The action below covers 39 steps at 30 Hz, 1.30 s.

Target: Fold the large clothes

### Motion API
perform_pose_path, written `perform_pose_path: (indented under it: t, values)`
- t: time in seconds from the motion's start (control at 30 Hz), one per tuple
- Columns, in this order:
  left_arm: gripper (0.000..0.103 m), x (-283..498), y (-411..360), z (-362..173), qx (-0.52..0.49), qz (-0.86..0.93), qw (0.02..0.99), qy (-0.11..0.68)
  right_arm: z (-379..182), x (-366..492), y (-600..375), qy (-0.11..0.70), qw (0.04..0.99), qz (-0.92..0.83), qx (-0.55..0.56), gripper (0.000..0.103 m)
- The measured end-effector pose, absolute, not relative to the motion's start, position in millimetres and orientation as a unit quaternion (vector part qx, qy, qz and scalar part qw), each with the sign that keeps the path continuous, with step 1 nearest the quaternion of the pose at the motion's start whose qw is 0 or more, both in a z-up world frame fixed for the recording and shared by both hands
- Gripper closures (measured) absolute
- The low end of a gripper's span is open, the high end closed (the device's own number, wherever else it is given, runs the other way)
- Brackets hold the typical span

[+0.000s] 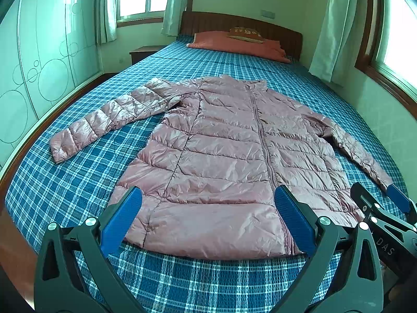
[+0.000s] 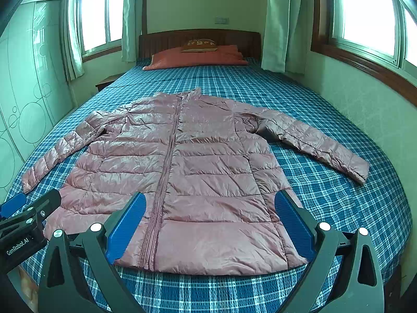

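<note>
A shiny pink quilted puffer jacket [image 1: 221, 156] lies flat and zipped on the bed, front up, collar toward the headboard, both sleeves spread out to the sides. It also shows in the right wrist view [image 2: 203, 182]. My left gripper [image 1: 208, 216] is open, held above the hem on the jacket's left half, holding nothing. My right gripper [image 2: 209, 219] is open above the hem on the right half, holding nothing. The right gripper's blue pad shows at the right edge of the left wrist view [image 1: 398, 200], and the left gripper shows at the left edge of the right wrist view [image 2: 15, 203].
The bed has a blue plaid cover [image 1: 78, 190]. A red pillow [image 1: 239, 44] and a small brown cushion [image 1: 246, 34] lie by the wooden headboard [image 2: 200, 37]. A wardrobe [image 1: 39, 65] stands left, a nightstand [image 1: 143, 52] beside it, and a wall with windows stands right.
</note>
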<state>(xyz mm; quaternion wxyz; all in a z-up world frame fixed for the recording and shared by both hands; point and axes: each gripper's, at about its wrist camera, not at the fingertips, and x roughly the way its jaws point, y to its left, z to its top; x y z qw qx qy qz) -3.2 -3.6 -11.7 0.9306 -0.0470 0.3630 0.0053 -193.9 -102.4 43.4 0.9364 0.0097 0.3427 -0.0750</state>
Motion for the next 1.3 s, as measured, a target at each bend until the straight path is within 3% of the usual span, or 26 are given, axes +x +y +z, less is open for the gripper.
perform_pose_path:
  t: [1.3]
  values:
    - [0.002,-2.5,-2.1,-4.0,-0.039,0.005,0.933,0.359,39.3,-192.6,-99.3,0.344,0.936,-0.075,0.010,0.005]
